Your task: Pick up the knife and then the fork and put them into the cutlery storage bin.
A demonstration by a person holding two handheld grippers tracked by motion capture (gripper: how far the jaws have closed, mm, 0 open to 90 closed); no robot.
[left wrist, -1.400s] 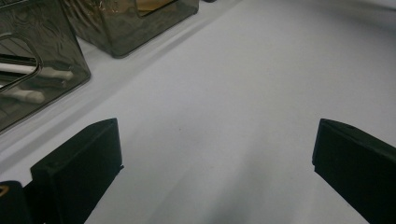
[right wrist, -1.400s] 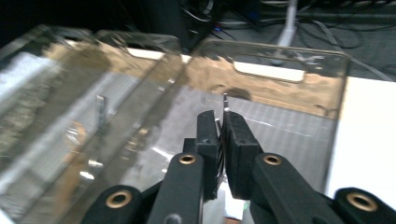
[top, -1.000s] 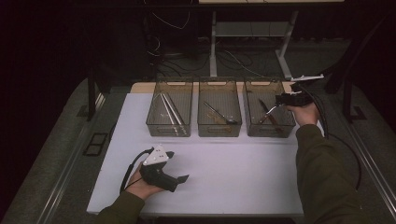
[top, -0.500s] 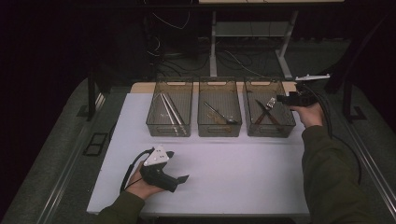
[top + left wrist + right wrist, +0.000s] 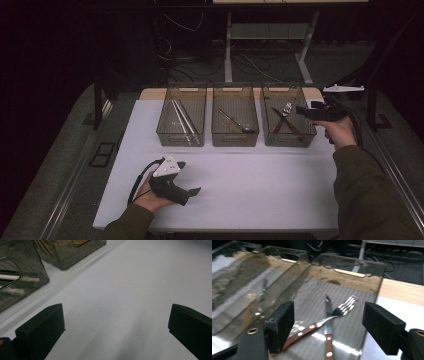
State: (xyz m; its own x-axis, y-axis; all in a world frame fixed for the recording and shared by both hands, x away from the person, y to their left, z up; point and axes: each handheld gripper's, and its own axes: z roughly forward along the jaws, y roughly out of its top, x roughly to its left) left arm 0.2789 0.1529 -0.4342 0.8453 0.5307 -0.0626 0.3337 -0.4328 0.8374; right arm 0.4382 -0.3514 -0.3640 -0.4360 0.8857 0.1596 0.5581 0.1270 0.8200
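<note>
Inside right bin [image 5: 311, 134], fork [image 5: 329, 317] crosses knife [image 5: 327, 322].

Lab / recording setup, prob. a test room; white table [image 5: 260, 195] on dark carpet, black surroundings; loose cables [image 5: 260, 65] on floor behind; three smoky plastic bins [image 5: 235, 137] in a row.

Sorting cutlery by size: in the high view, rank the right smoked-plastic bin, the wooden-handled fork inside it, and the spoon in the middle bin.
1. Right smoked-plastic bin, clearly largest.
2. Wooden-handled fork and spoon in the middle bin: they look about alike in length, so I won't rank them.
</note>
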